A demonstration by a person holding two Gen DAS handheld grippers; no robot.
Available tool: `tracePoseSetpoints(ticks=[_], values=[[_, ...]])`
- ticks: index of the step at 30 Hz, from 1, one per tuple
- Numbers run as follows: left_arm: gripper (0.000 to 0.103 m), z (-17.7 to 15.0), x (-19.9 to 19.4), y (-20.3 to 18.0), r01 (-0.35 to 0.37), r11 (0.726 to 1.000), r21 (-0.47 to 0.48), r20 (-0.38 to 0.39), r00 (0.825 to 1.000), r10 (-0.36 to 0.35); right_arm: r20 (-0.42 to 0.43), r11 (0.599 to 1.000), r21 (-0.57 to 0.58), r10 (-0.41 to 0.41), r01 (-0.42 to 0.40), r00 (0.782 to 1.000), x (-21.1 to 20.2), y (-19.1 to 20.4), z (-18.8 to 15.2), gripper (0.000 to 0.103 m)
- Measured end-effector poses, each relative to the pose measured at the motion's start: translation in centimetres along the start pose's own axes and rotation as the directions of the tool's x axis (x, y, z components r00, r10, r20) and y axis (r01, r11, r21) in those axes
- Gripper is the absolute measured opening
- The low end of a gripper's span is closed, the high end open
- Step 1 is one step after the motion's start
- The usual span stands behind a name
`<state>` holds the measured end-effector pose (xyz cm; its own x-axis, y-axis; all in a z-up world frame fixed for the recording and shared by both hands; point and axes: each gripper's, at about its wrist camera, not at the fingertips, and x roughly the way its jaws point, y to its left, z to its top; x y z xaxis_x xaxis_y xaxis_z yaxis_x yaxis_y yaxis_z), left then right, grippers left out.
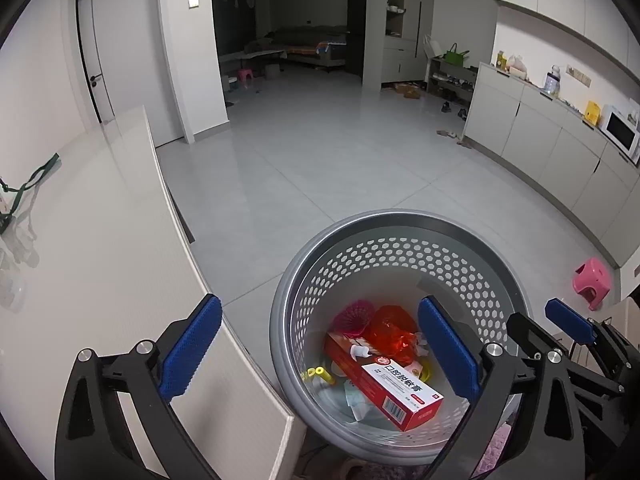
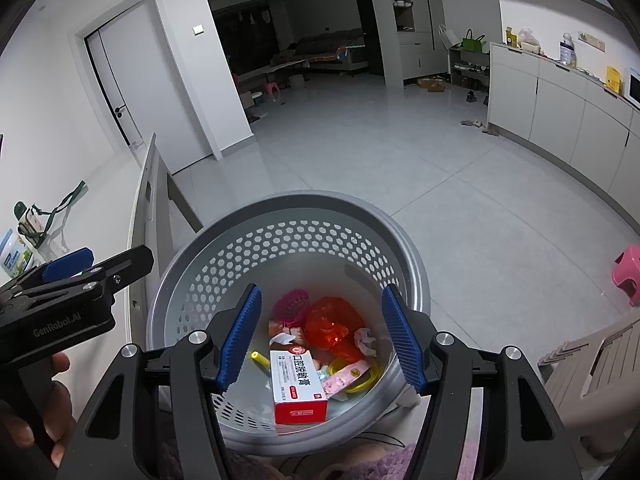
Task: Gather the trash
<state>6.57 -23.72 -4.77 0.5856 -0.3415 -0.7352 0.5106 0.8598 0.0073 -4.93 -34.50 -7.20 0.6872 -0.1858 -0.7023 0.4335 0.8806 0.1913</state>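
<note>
The left gripper [image 1: 320, 354] hangs over the near rim of the grey perforated bin [image 1: 400, 220] with its 2 blue pads spread as wide as they go and nothing between them; that wide stance above the bin's mouth reads as a drop just made, though I judge this only from the pose. The right gripper [image 2: 322, 340] is also over the bin, its jaws apart and empty, angled down into the opening; in the left view 1 of its blue pads shows at the right edge. The trash lies on the bin's floor — a red-and-white carton [image 2: 298, 386] uppermost, a crumpled red bag [image 2: 332, 328] behind it, a pink mesh piece [image 2: 294, 304], a yellow tube [image 2: 260, 360] and a yellow ring [image 2: 364, 376] beside it; a white wad [image 2: 364, 338] sits against the bag. The white table [image 1: 100, 240] stands just beside the bin on the left, its edge near the left pad; a bottle with a green strap [image 2: 28, 220] rests on it — possibly the next thing to judge as trash or not. A pink stool [image 1: 592, 280] stands well apart on the tiled floor.
</note>
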Motion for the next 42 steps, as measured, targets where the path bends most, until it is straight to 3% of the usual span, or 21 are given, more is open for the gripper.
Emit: tracePoseSetpoints(ticks=[42], values=[[0.097, -0.42, -0.10, -0.73, -0.024, 1.000, 0.018, -0.014, 1.000, 0.024, 0.010, 1.000, 0.008, 0.005, -0.005, 1.000, -0.38, 0.02, -0.15, 0.060]])
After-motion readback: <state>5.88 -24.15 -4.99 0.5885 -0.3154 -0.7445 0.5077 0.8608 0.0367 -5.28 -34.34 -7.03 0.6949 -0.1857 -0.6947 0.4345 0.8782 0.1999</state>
